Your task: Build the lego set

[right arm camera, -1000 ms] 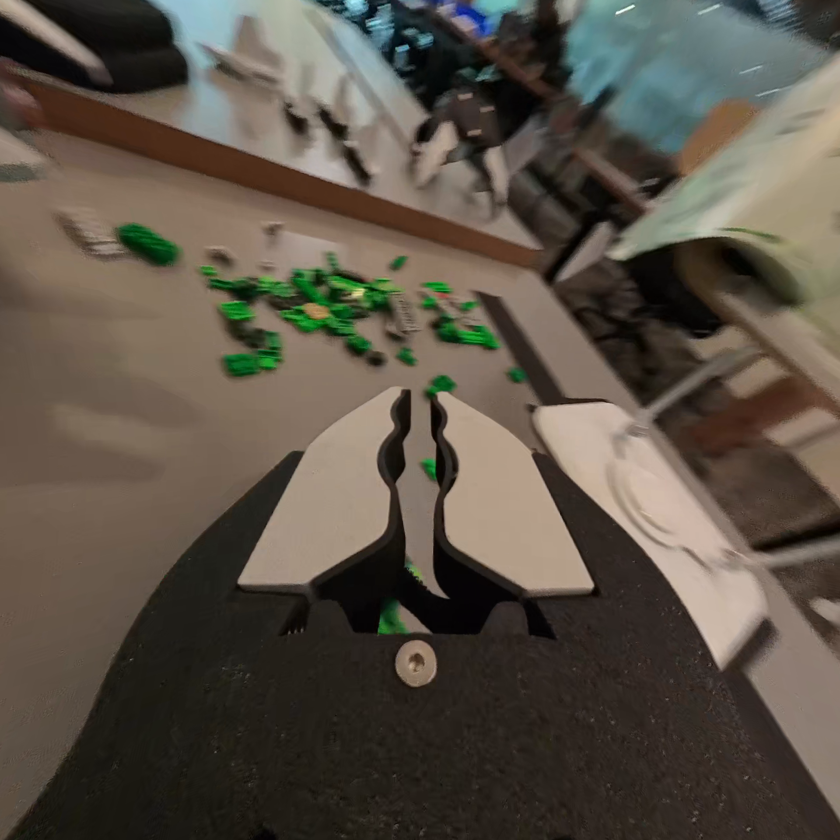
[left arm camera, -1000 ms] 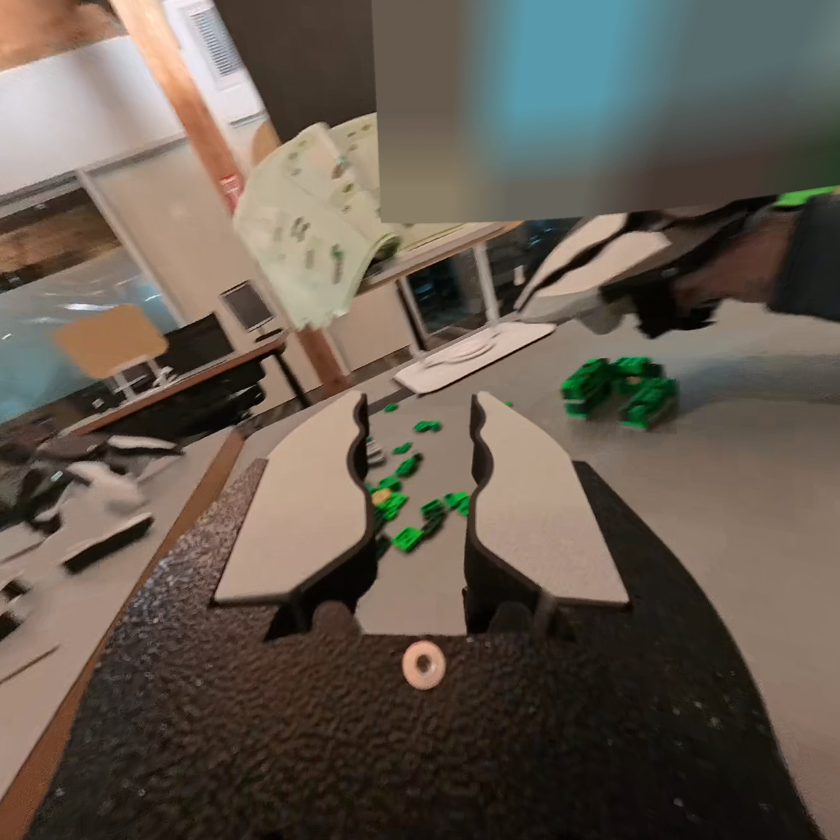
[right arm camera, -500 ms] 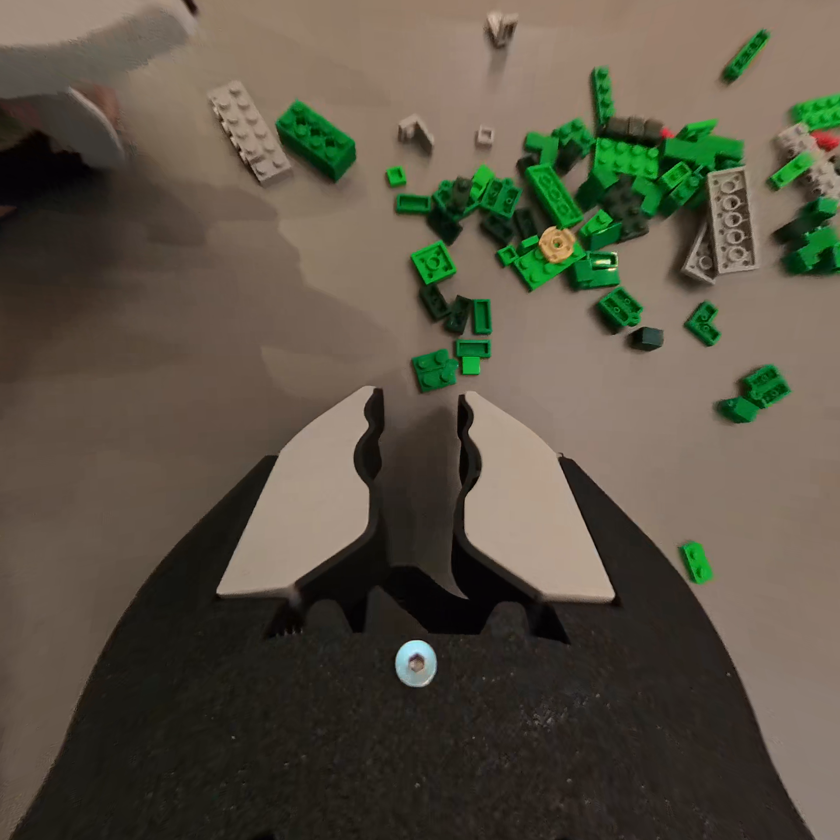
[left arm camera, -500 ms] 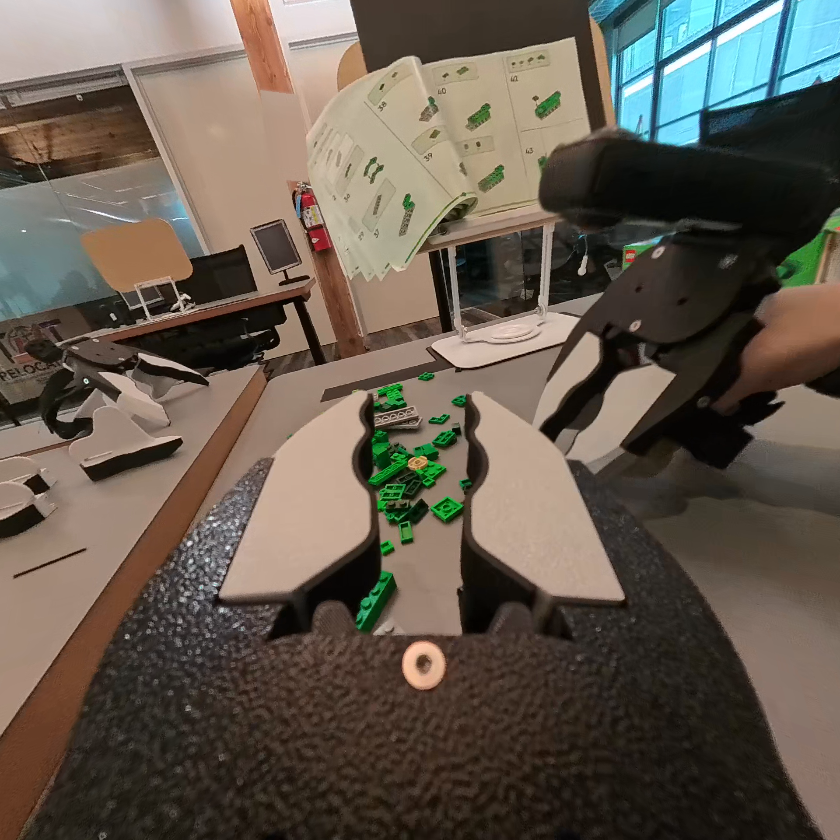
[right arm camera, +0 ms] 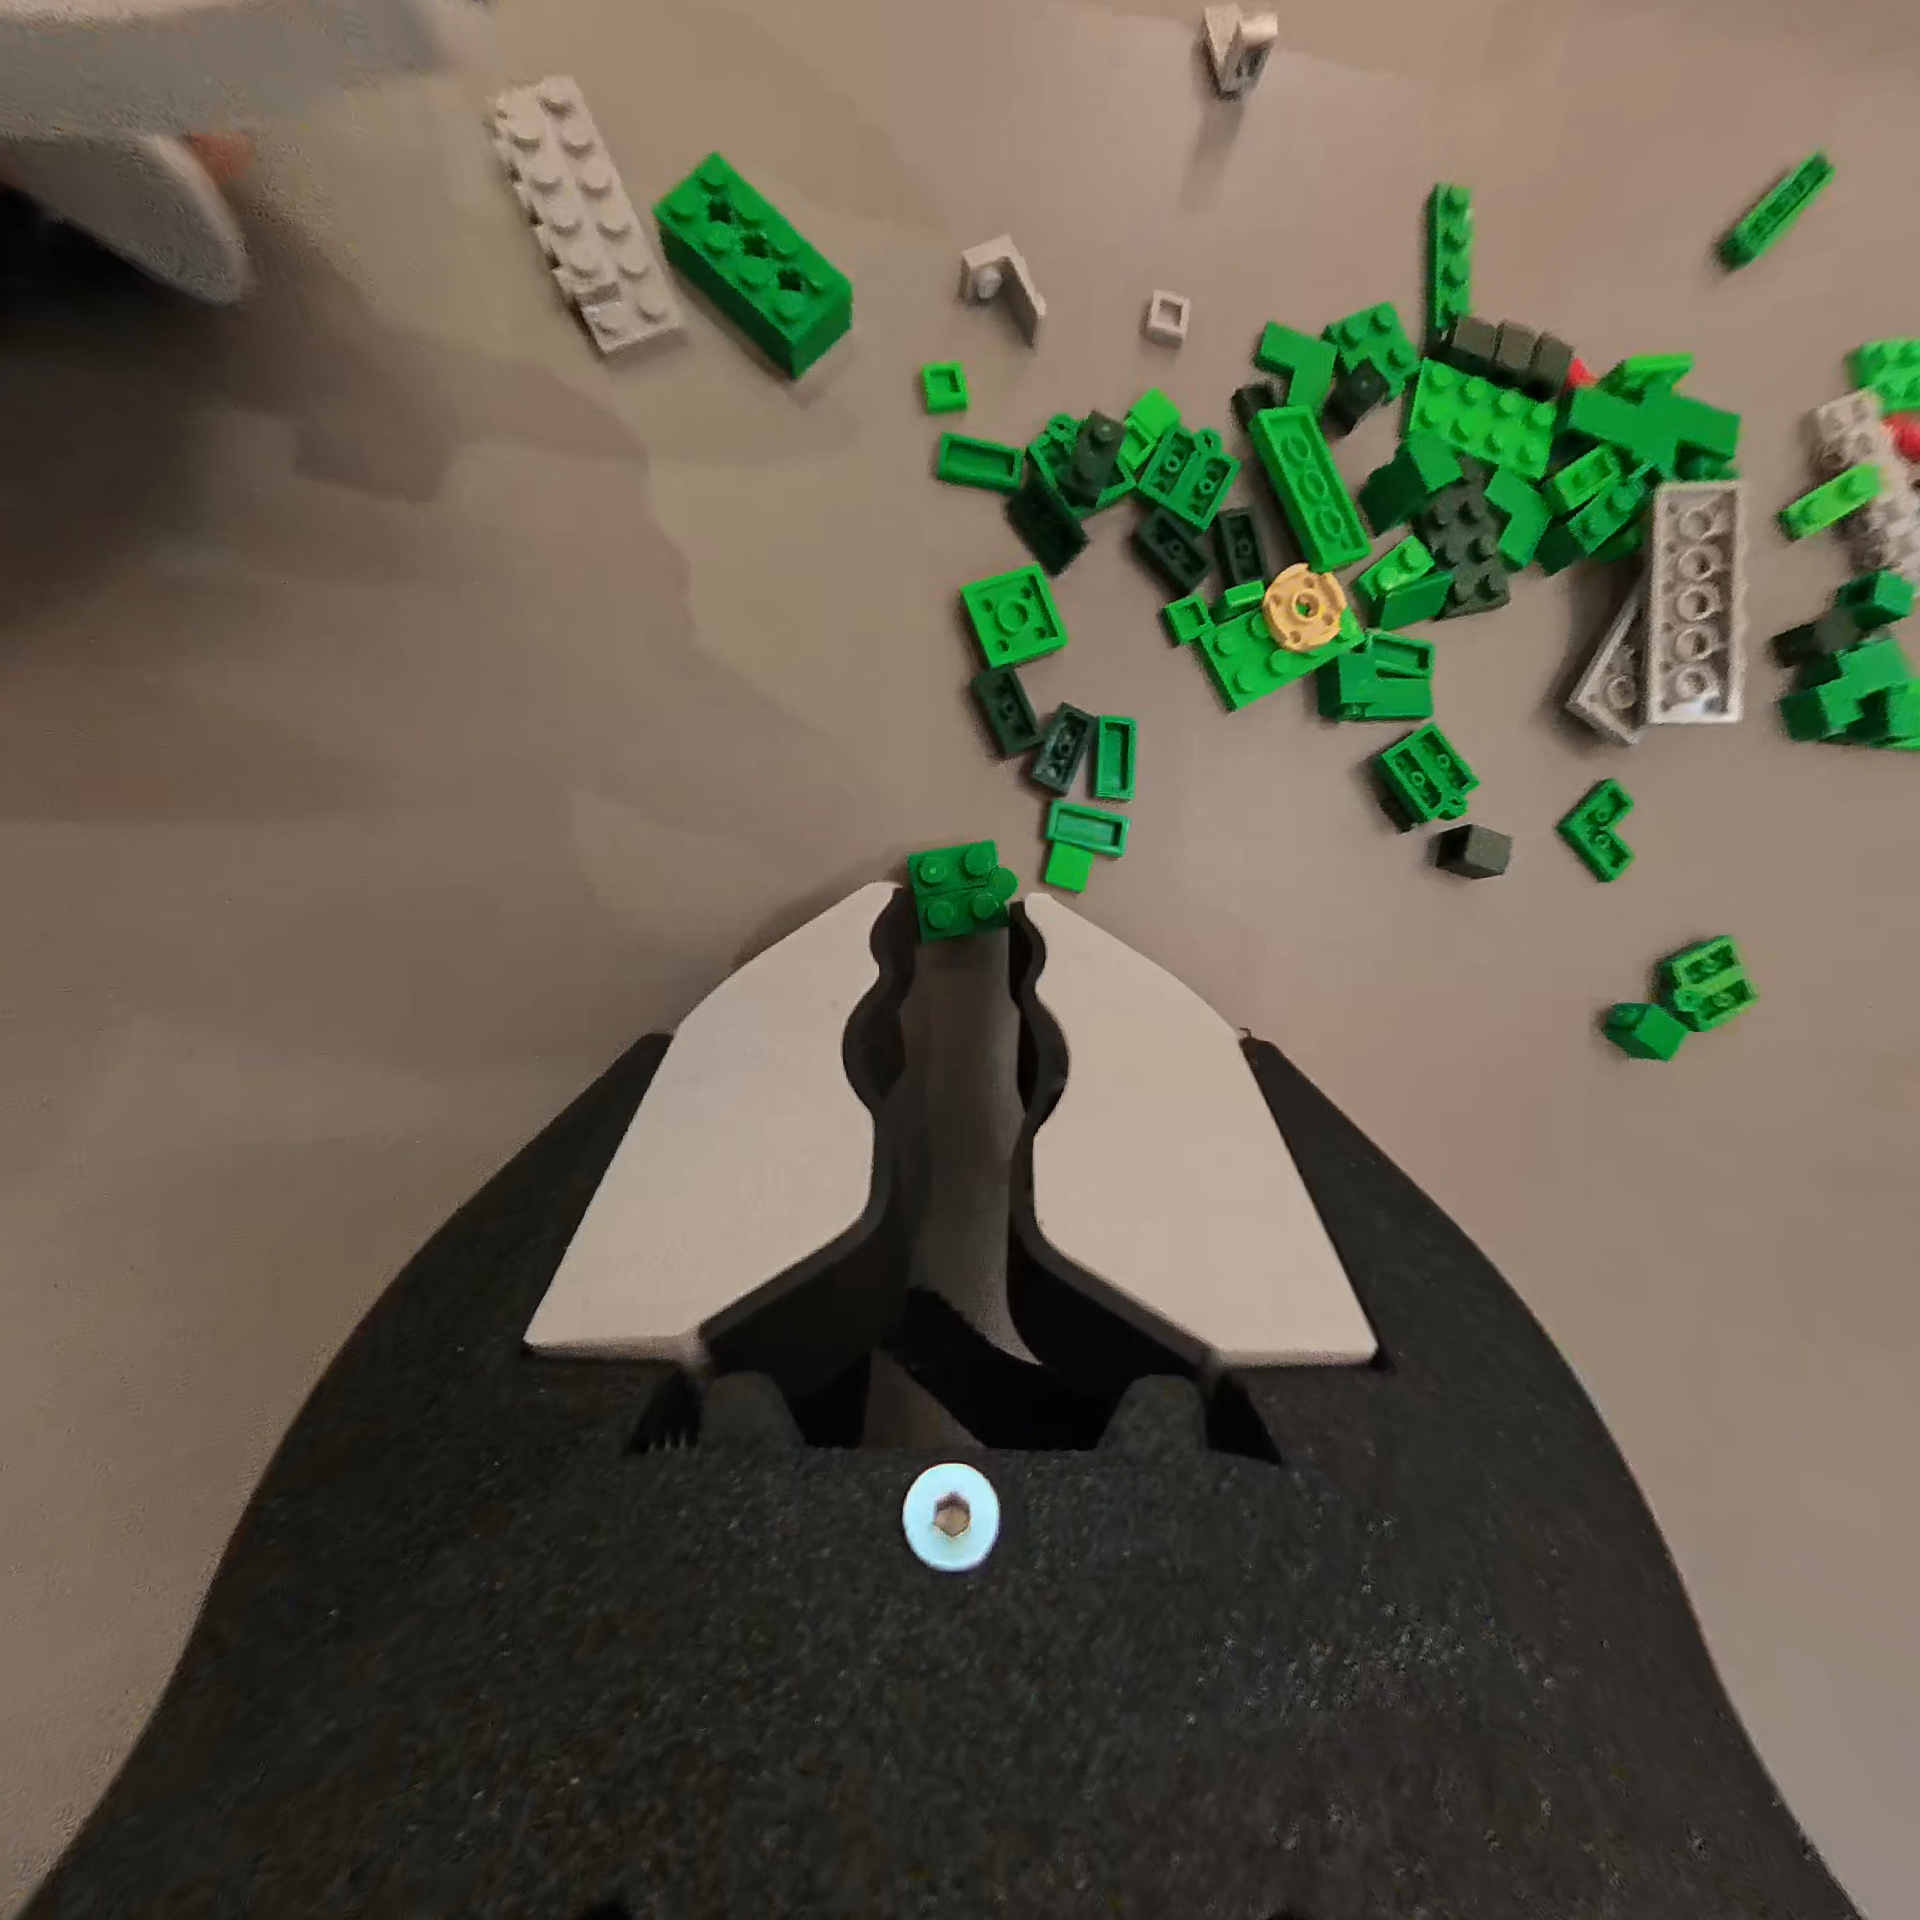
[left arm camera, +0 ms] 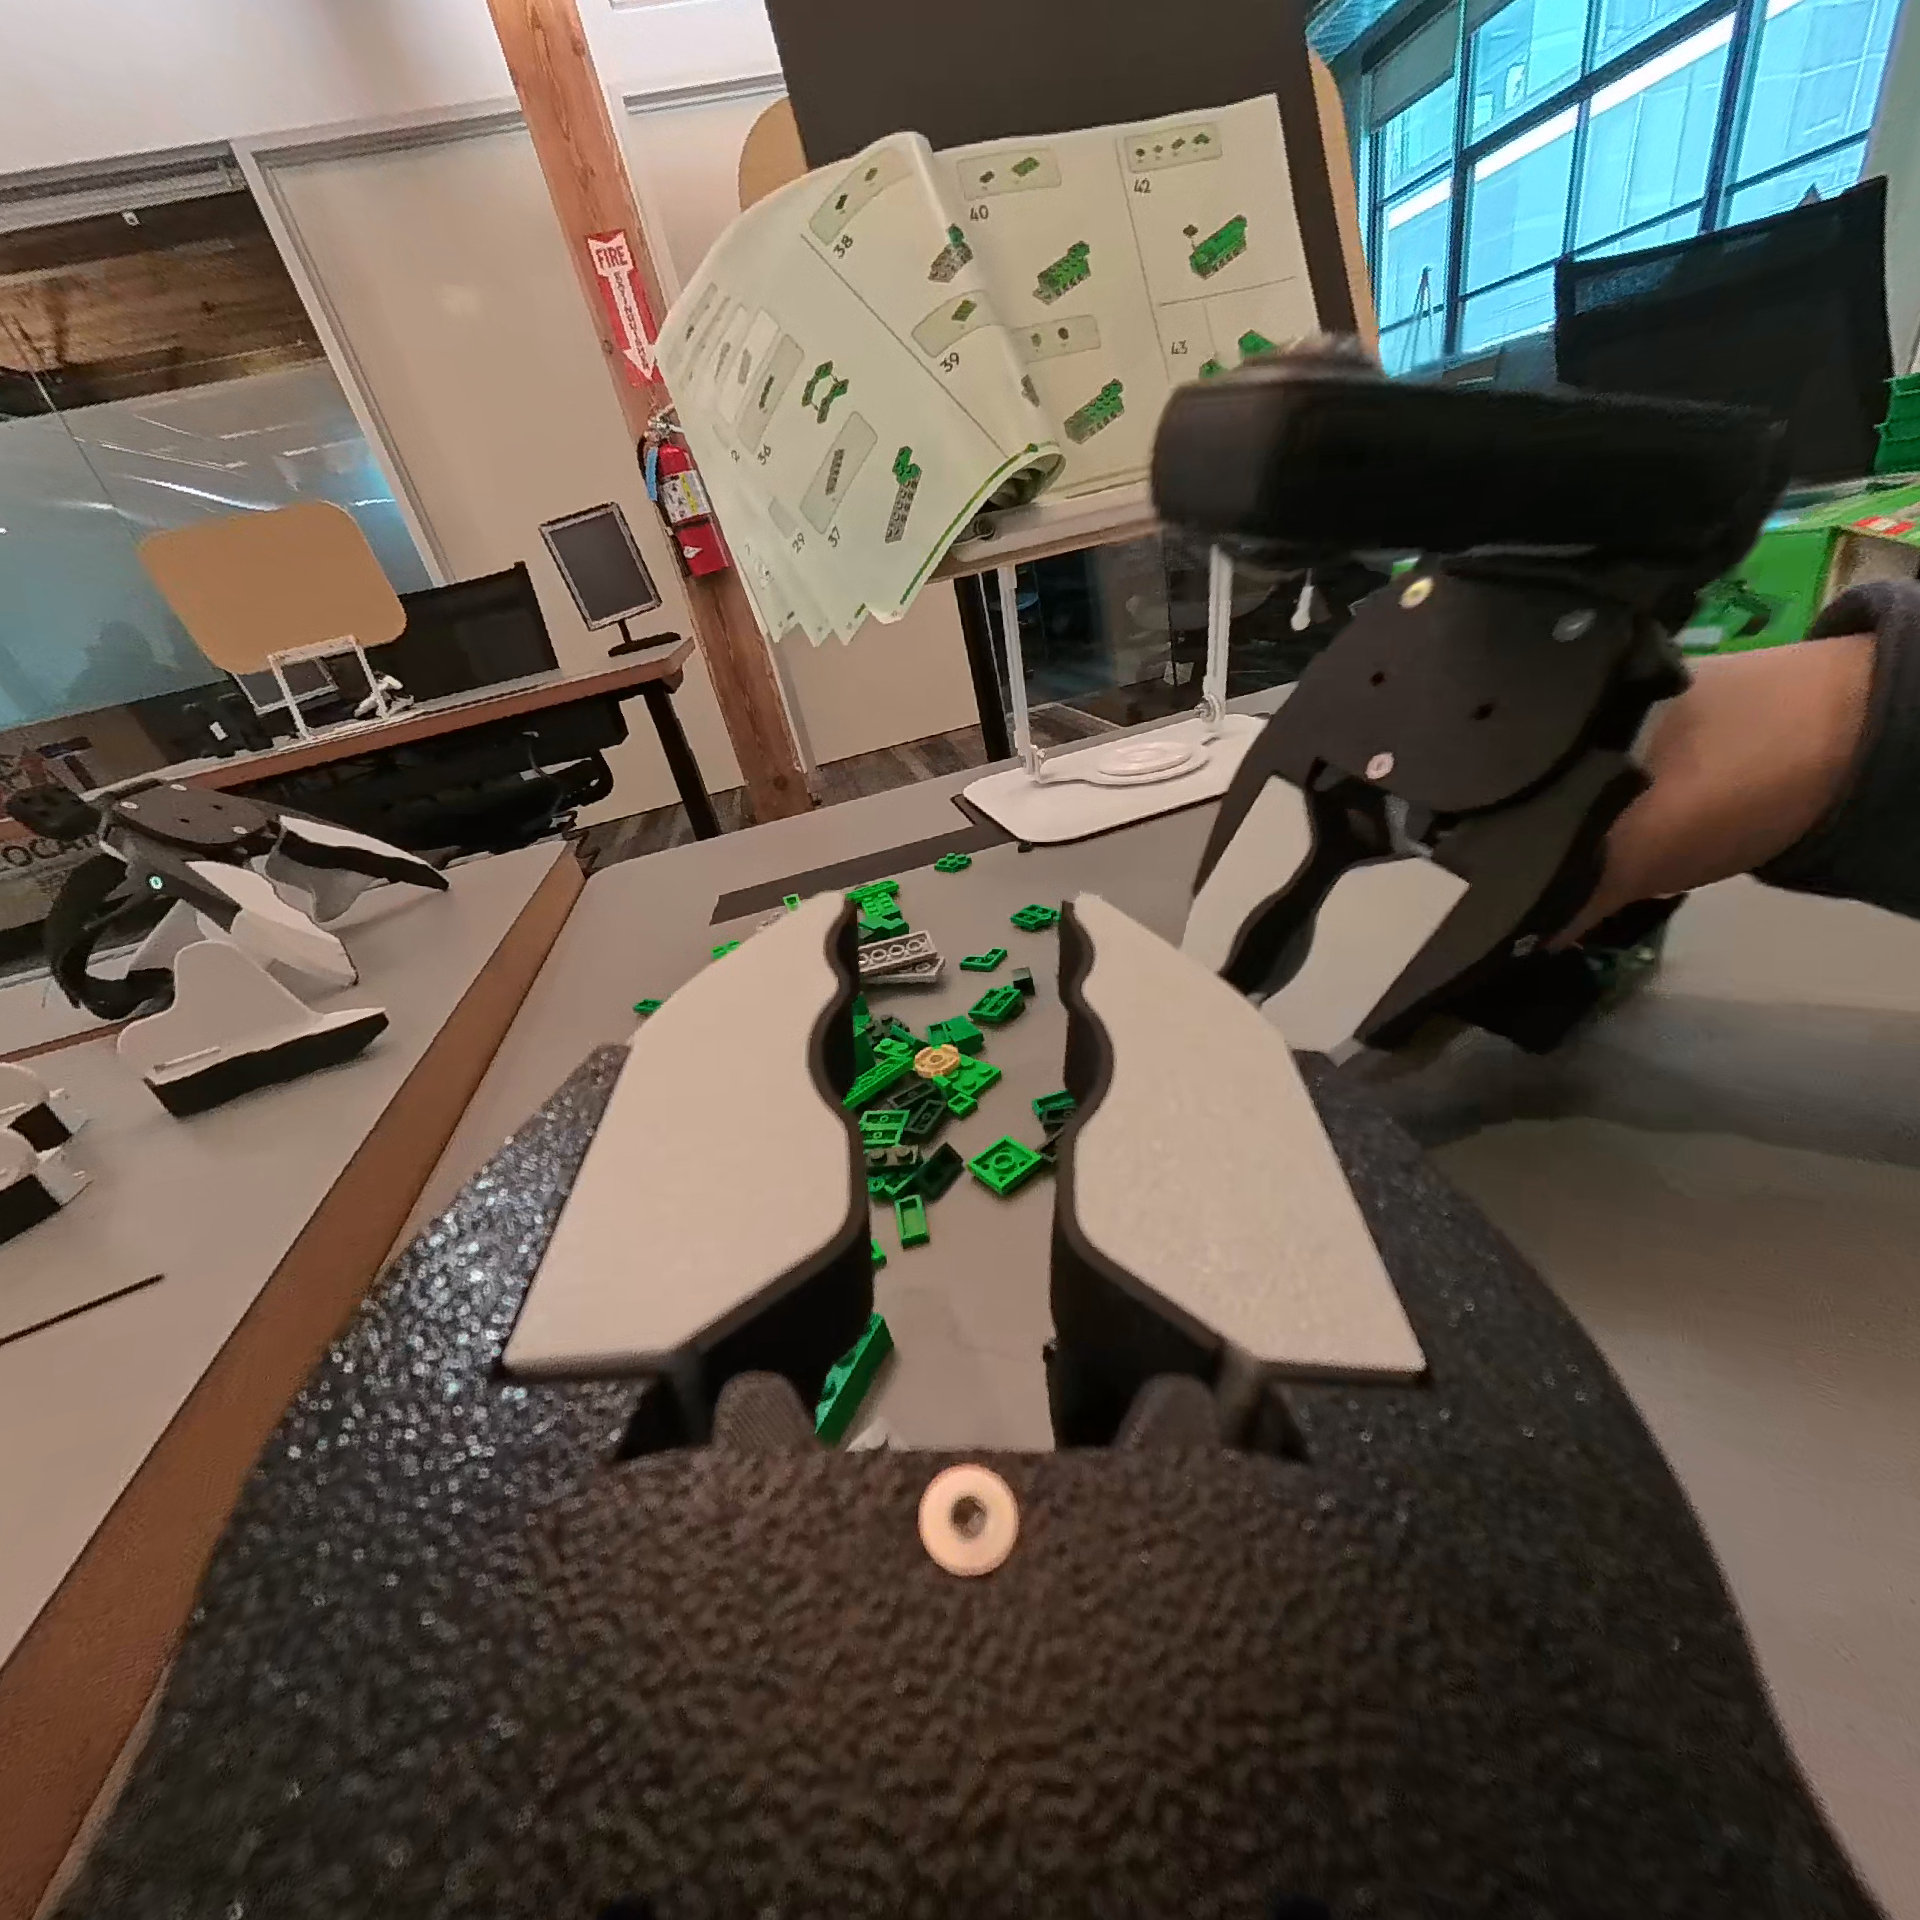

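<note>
1. Left wrist view. The left gripper (left arm camera: 961, 951) hangs low over the grey table (left arm camera: 1662, 1299), jaws spread, nothing between the tips. Beyond them lies the loose brick pile (left arm camera: 940, 1091); one green brick (left arm camera: 854, 1377) lies near the finger roots. The instruction booklet (left arm camera: 987, 332) stands open on a stand. No assembled model shows here, so most building probably remains.

2. Right wrist view. The right gripper (right arm camera: 961, 909) brackets a small green plate assembly (right arm camera: 958, 890) at its tips; slight blur hides whether the pads touch it. Scattered green, grey and tan pieces lie beyond.
</note>
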The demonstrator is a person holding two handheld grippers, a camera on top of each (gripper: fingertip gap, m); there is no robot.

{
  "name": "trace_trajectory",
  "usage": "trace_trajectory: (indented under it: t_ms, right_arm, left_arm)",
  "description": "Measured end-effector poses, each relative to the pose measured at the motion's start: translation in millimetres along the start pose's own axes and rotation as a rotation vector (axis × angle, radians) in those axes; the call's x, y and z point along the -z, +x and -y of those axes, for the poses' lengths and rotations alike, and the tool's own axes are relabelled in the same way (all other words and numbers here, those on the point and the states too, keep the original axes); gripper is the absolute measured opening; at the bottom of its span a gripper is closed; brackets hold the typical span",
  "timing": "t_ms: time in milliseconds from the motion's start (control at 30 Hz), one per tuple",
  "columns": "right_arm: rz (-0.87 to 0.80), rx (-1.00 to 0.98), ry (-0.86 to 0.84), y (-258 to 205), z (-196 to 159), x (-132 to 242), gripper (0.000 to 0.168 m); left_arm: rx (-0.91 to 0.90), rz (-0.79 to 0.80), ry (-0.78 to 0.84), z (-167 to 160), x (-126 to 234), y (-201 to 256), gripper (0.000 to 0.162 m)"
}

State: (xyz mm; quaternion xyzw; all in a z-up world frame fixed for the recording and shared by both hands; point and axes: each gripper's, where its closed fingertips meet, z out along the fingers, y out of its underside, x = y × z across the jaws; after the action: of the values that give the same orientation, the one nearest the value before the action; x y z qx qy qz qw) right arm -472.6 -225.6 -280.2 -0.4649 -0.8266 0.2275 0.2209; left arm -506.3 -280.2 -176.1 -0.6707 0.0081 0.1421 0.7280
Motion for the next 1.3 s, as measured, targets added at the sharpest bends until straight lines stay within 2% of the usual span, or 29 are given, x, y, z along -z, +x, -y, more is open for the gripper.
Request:
trace_trajectory:
  t_ms: [133, 200, 367, 533, 600, 700, 867, 933, 1000, 1067, 1100, 1233, 1300]
  right_arm:
    - [-0.087, 0.085, 0.105, -11, 3, 30, 0.016]
    - [-0.160, 0.169, 0.180, -18, 5, 51, 0.016]
    - [-0.352, 0.340, 0.276, -35, 0, 95, 0.016]
    - [-0.481, 0.455, 0.333, -49, 1, 122, 0.016]
    - [-0.521, 0.498, 0.330, -50, 1, 128, 0.016]
    - [-0.585, 0.553, 0.312, -47, 1, 136, 0.016]
    - [-0.617, 0.621, 0.262, -45, 1, 136, 0.016]
    - [-0.614, 0.631, 0.273, -47, 4, 136, 0.016]
    - [-0.626, 0.626, 0.269, -46, 5, 136, 0.014]
    - [-0.595, 0.540, 0.309, -46, 5, 137, 0.016]
    - [-0.547, 0.426, 0.350, -44, 5, 137, 0.020]
    - [-0.149, -0.145, 0.604, -48, 9, 148, 0.028]
    - [0.016, -0.336, 0.689, -48, 11, 155, 0.025]
  left_arm:
    - [0.013, -0.064, 0.008, 1, -1, 11, 0.035]
    - [0.057, -0.183, 0.003, 3, -4, 31, 0.031]
    - [0.328, -0.486, -0.084, 7, -10, 85, 0.032]
    - [0.473, -0.664, -0.224, 1, -13, 121, 0.020]
    - [0.534, -0.741, -0.232, 7, -11, 133, 0.014]
    - [0.627, -0.782, -0.197, 20, -11, 134, 0.012]
    - [0.618, -0.812, -0.219, 25, -10, 136, 0.029]
    - [0.580, -0.812, -0.224, 26, -10, 139, 0.020]
    - [0.553, -0.802, -0.203, 28, -10, 139, 0.004]
    - [0.537, -0.793, -0.196, 29, -9, 139, 0.004]
    - [0.539, -0.790, -0.194, 29, -10, 138, 0.004]
    - [0.608, -0.825, -0.123, 40, -8, 131, 0.004]
    - [0.652, -0.875, -0.086, 47, -4, 132, 0.004]
